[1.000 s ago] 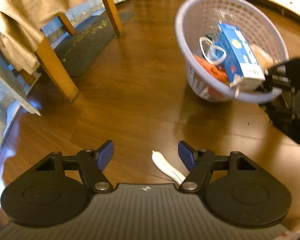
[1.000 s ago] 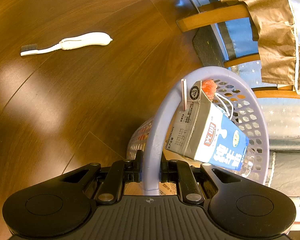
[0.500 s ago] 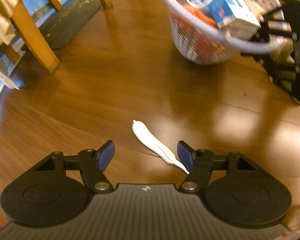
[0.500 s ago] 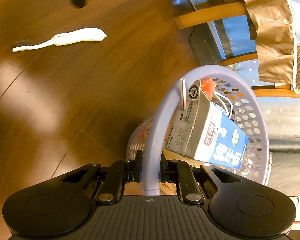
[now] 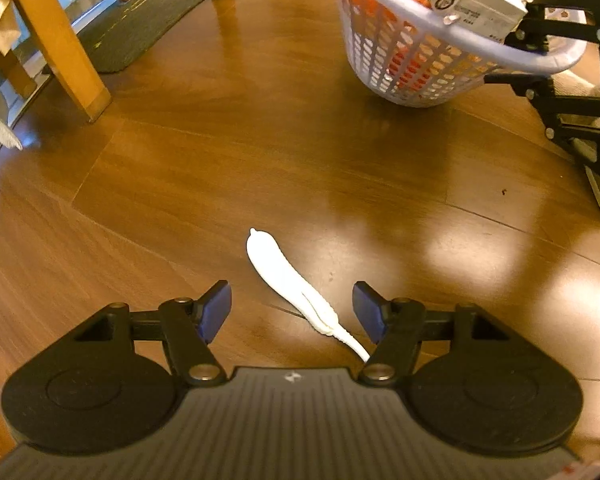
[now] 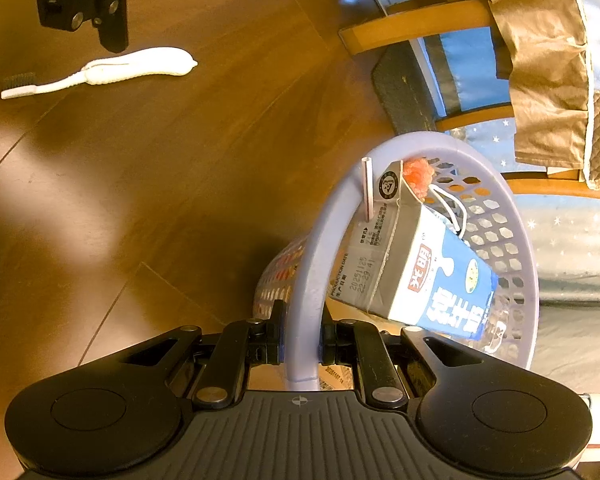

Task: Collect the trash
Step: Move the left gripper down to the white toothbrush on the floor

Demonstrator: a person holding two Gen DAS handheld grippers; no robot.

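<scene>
Left tongs poised over a toothbrush; right tongs holding the basket rim.

Left wrist view: the left tongs [image 5: 292,312] stand wide apart, nothing gripped, with a white toothbrush [image 5: 288,276] lying on the wood floor [image 5: 220,168] between the blue pads at lower centre. It looks light, stiff and smooth; the thick handle seems the best place to pinch, across its width. The basket [image 5: 416,60] sits at upper right.
Right wrist view: the right tongs [image 6: 302,346] are clamped on the lavender basket's rim at lower centre. A milk carton [image 6: 420,276] leans inside. The toothbrush [image 6: 112,70], with dark bristles at its thin end, lies at upper left.
</scene>
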